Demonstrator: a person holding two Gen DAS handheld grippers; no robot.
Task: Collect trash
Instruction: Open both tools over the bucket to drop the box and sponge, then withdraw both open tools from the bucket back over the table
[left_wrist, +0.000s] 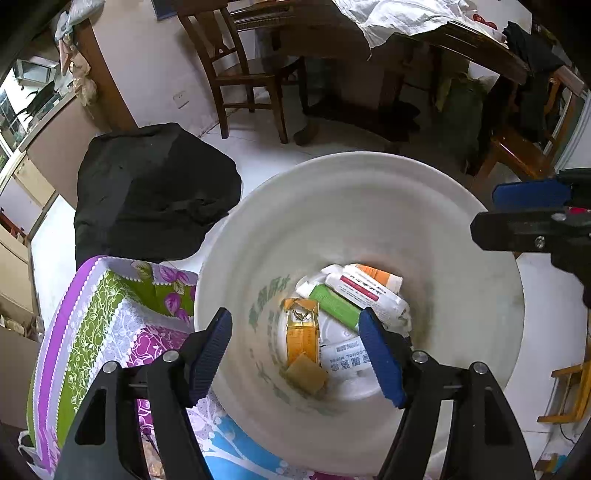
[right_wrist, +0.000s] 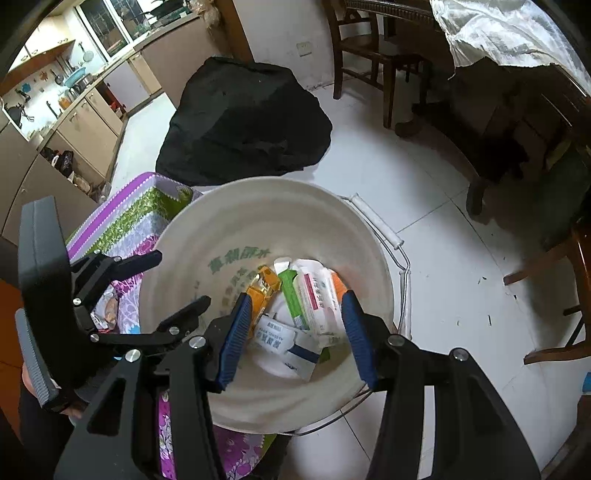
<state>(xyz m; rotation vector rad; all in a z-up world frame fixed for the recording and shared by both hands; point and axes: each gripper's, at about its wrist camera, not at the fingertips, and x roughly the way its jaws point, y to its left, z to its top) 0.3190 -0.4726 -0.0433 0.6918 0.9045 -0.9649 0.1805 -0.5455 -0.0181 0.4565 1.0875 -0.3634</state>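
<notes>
We hold both tools over a white bucket (left_wrist: 369, 192) standing on the tiled floor (right_wrist: 436, 206) beside a floral-covered bench (left_wrist: 107, 306). The left tool (left_wrist: 295, 347) hangs wide open and grips nothing; the right tool (right_wrist: 291, 325) is likewise spread apart and empty. The trash lies at the bucket's bottom: an orange carton (left_wrist: 302, 334), a green box (left_wrist: 334, 303), a white tube (left_wrist: 364, 291) and a wipes packet (right_wrist: 275, 336). A black bag (right_wrist: 243, 118) sits near behind.
</notes>
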